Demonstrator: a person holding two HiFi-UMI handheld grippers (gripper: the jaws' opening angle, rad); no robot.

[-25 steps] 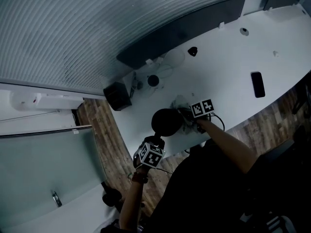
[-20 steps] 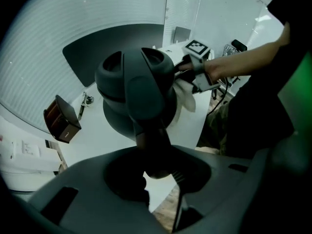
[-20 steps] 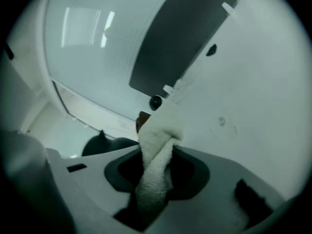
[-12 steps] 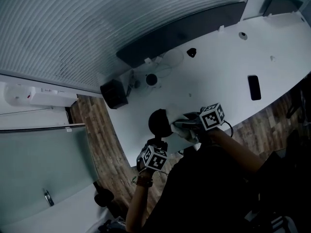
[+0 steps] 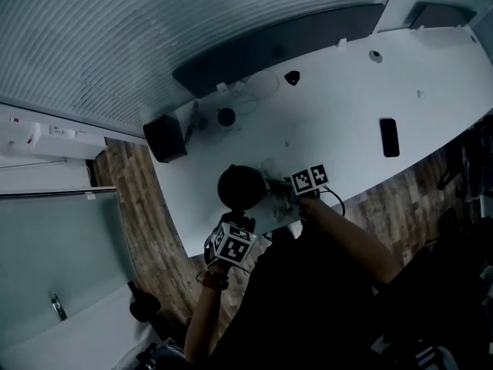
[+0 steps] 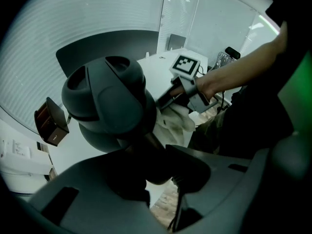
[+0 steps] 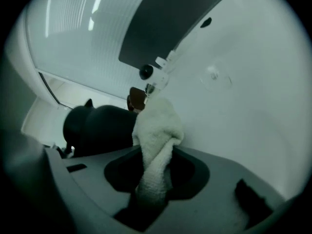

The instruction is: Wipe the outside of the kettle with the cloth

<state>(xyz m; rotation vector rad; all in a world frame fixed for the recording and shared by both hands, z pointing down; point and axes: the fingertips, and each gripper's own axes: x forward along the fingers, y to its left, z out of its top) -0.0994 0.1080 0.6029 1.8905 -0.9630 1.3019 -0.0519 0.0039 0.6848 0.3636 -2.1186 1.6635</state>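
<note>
right claw is clamped on a twisted white cloth, whose bunched end touches the side of the black kettle; left claw is closed on the kettle's handle, lid towards its camera; the kettle is at the near edge of the white tabletop, lifted or resting i cannot tell; farther off lie a black phone and, at the tabletop's end, a dark box
</note>
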